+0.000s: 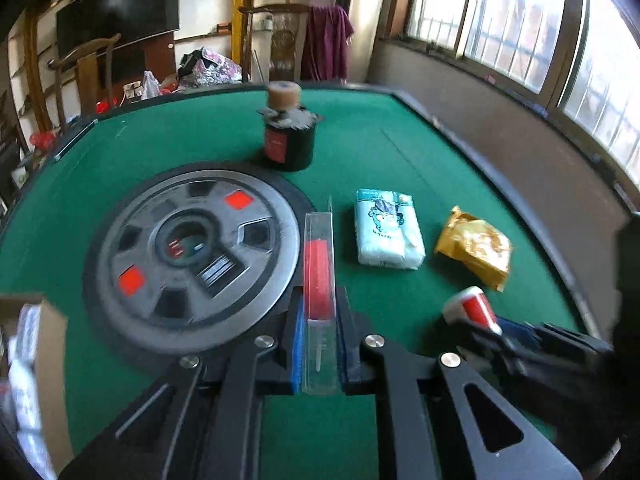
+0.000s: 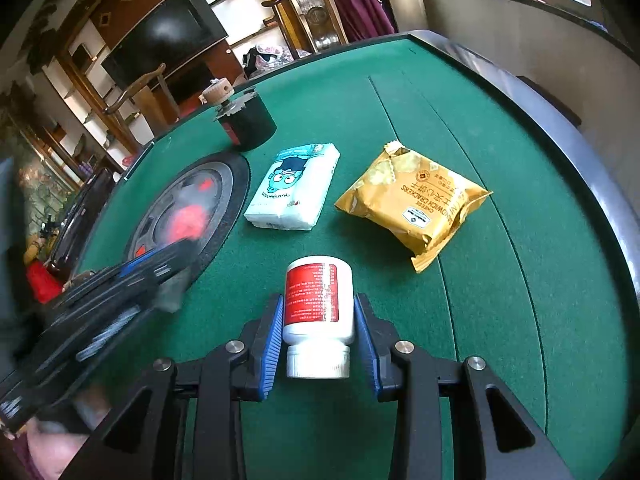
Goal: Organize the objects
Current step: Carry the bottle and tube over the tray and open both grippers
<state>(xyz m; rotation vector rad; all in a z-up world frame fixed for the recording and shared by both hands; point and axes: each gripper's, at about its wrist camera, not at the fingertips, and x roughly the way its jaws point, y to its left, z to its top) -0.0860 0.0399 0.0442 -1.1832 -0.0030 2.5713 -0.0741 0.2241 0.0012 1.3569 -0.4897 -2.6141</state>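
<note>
**Both grippers loaded over green table**

The left gripper (image 1: 319,320) is clamped on a clear case (image 1: 319,280) with a red insert, held lengthwise between its blue pads and pointing across the felt. The right gripper (image 2: 319,336) grips a white bottle (image 2: 319,312) with a red label, cap toward the camera, the pads pressed to its sides. Just beyond the case lies the round centre panel (image 1: 192,256) of the table (image 1: 360,140). A tissue pack (image 2: 294,188) and a yellow cracker bag (image 2: 412,204) lie side by side, apart from each other, ahead of the bottle, with bare felt between them and the raised rim on the right. A dark jar (image 1: 288,140) with a cork-coloured top stands past the panel, near the far edge. A cardboard box (image 1: 32,360) is cut off at the left wrist view's left border; its contents are blurred. In each view the other gripper is smeared and partly out of frame.
</note>
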